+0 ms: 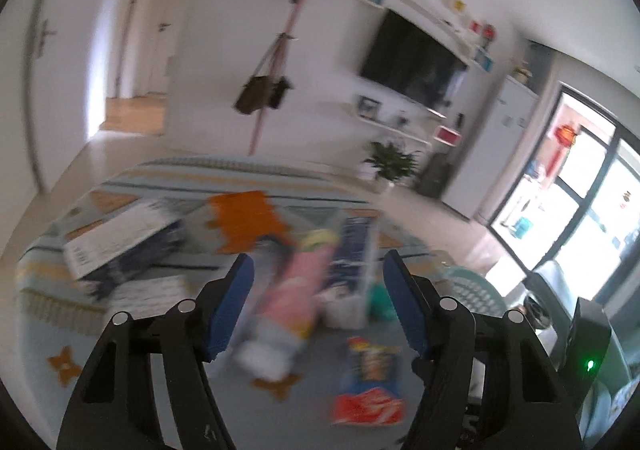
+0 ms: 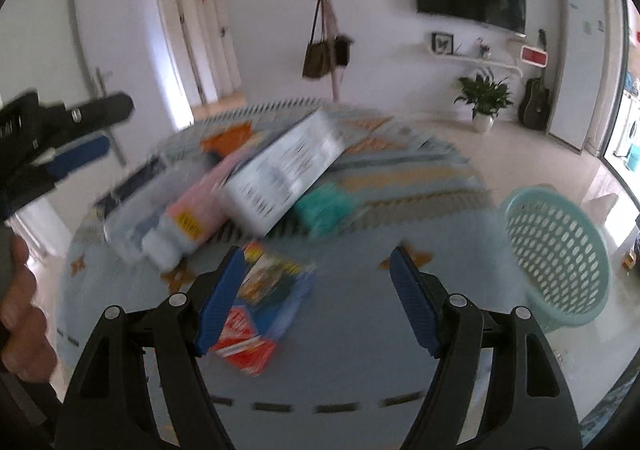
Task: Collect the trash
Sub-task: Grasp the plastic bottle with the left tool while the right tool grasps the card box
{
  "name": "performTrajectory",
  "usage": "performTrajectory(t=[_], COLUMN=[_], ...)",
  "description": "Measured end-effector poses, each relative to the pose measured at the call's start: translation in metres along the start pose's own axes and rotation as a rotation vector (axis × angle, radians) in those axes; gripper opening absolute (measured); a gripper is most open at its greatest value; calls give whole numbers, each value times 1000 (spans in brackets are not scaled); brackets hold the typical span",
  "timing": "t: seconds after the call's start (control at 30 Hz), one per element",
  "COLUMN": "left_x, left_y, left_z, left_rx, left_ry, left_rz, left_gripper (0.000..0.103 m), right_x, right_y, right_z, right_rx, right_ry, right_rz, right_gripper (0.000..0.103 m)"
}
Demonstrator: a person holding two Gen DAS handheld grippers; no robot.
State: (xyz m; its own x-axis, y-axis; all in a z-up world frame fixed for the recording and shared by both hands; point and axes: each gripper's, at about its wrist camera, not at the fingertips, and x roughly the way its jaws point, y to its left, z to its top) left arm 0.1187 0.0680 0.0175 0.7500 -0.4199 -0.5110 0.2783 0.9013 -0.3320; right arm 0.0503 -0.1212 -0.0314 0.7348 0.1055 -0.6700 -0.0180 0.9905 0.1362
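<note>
Right wrist view, blurred: snack packet apparently lies below parted fingers.

Motion blur smears everything between the jaws in both views. Ahead of the left jaws, the tall pink packet is a streak, its print unreadable. The red-and-blue snack bag sits partly hidden behind the right gripper's left jaw, lettering illegible. The white printed cardboard box beyond shows text too blurred to read. Right of the jaws, the pale green perforated plastic basket hides behind the left gripper's right jaw.
</note>
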Motion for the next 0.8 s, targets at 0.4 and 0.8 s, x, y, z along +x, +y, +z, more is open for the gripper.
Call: performTrajectory(t=[0.4,0.8], left_x=[40,78], left_y=[66,34], left_z=[-12,-10], left_rx=[77,225], left_ry=[240,332], left_rz=[147,147], left_gripper=[66,64], right_x=[37,46], right_y=[38,27], right_z=[-16,-9], right_rx=[61,6], right_ry=[128,152], right_rz=[-13,-42], right_gripper=[79,71])
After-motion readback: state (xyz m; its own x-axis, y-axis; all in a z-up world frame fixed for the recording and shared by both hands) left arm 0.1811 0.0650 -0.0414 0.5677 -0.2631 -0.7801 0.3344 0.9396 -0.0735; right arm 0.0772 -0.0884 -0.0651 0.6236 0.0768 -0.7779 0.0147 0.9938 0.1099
